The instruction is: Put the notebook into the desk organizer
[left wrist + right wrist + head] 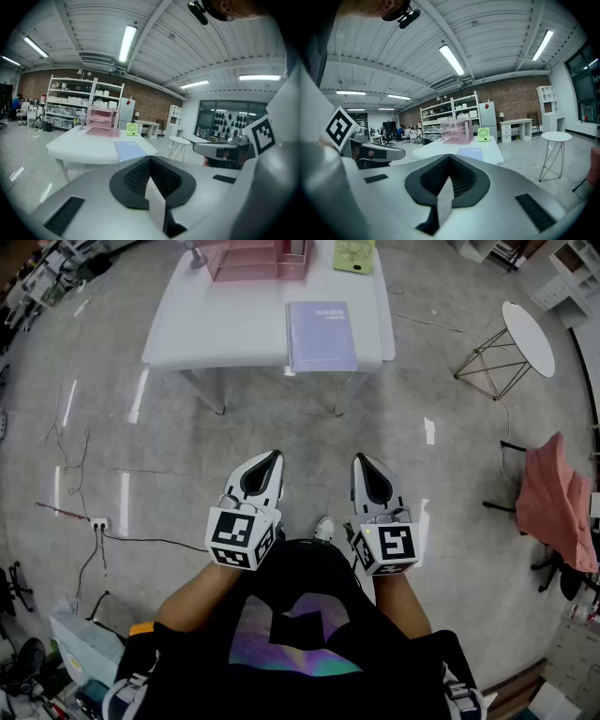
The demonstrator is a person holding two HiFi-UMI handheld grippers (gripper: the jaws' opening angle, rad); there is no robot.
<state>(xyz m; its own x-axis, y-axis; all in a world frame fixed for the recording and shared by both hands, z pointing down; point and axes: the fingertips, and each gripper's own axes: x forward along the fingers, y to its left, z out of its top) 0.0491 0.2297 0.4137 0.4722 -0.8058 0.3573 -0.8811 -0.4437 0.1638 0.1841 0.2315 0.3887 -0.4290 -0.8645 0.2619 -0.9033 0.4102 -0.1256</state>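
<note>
A lilac spiral notebook (321, 336) lies flat near the front right edge of the white table (216, 324). It shows small in the left gripper view as the notebook (130, 150) and in the right gripper view as the notebook (470, 153). The pink desk organizer (260, 259) stands at the table's far side, seen too as the organizer (101, 121) and the organizer (457, 132). My left gripper (269, 461) and right gripper (366, 463) are held close to the person's body, well short of the table, both shut and empty.
A green desk fan (354, 255) sits on the table to the right of the organizer. A round white side table (527, 337) stands to the right, and a chair with pink cloth (555, 504) beyond it. Cables and a power strip (96, 524) lie on the floor at left.
</note>
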